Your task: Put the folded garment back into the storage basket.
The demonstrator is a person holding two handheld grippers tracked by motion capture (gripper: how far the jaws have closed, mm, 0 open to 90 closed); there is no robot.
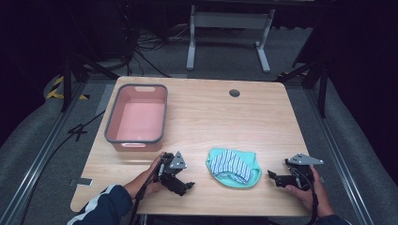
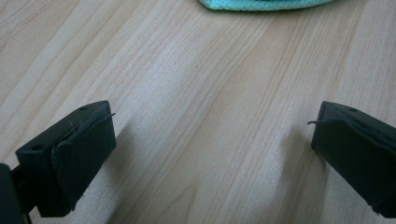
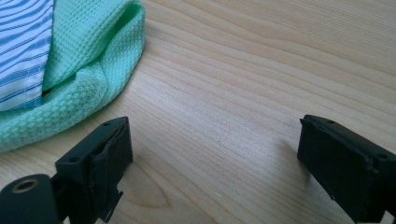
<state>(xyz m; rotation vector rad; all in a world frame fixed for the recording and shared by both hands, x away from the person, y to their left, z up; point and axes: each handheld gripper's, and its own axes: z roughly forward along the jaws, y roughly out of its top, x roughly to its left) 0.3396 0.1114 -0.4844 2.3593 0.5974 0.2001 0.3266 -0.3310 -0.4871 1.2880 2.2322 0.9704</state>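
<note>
While flanking the folded cloth from either side, resting low at the near edge of the table, ready for a two-sided pick-up.

- Left gripper: lying just off the cloth's left side, jaws spread wide and holding nothing; in the left gripper view, pointing across bare wood toward the cloth's mint hem, apart from it.
- Right gripper: sitting on the cloth's right side, jaws likewise released and empty; in the right gripper view, standing just beside the mint waffle-weave edge, not touching it.
- Cloth: lying bunched between the two tools, mint layer underneath, blue-and-white striped layer on top; probably two pieces stacked, though hard telling.
- Pink bin with grey rim: waiting empty at the far left, well apart from the cloth; likely serving as the drop-off place.
- Next move, by judgement: closing in on opposite edges.
</note>
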